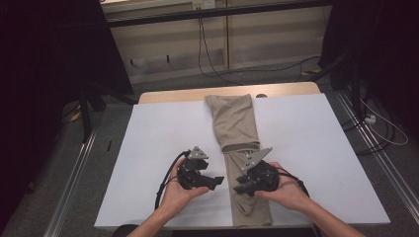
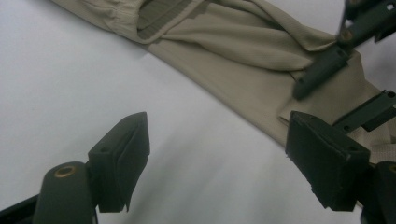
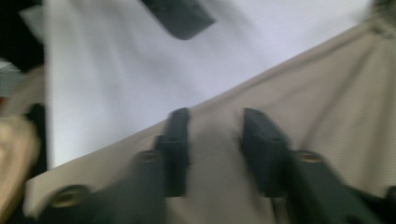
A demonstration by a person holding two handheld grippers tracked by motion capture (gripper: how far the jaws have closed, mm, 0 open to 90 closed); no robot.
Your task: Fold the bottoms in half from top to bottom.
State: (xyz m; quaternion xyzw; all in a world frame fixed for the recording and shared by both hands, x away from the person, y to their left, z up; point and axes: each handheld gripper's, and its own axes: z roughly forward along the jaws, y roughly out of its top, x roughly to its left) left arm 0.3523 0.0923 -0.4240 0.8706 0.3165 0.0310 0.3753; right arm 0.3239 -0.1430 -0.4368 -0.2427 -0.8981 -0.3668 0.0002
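Two tools are working a pair of beige trousers (image 1: pixel 236 148) that lie folded lengthwise down the middle of the white table (image 1: pixel 163 128), running from twelve o'clock to six o'clock, with the waistband doubled back near the centre.

We see the main risk on the right tool (image 1: pixel 242 188). Its jaws stand a little apart over the cloth near the six o'clock end, with fabric between them but no firm pinch visible in the blurred right gripper view (image 3: pixel 212 149). If it lifts like this, we judge the cloth would slip out, or it would catch one layer and pull the fold open. A sideways drag could also skew the trousers across the table.

A second risk is the left tool (image 1: pixel 217 181): its jaws are spread wide over bare table, just at nine o'clock of the trouser edge, holding nothing (image 2: pixel 217 154). Closing there would grab air or ruck the edge.

Both hands come in from six o'clock, palms cupped under the tool bodies, and the jaws point inward toward each other. Our left hand (image 1: pixel 175 195) sits level, and our right hand (image 1: pixel 286 190) is tilted down onto the cloth.
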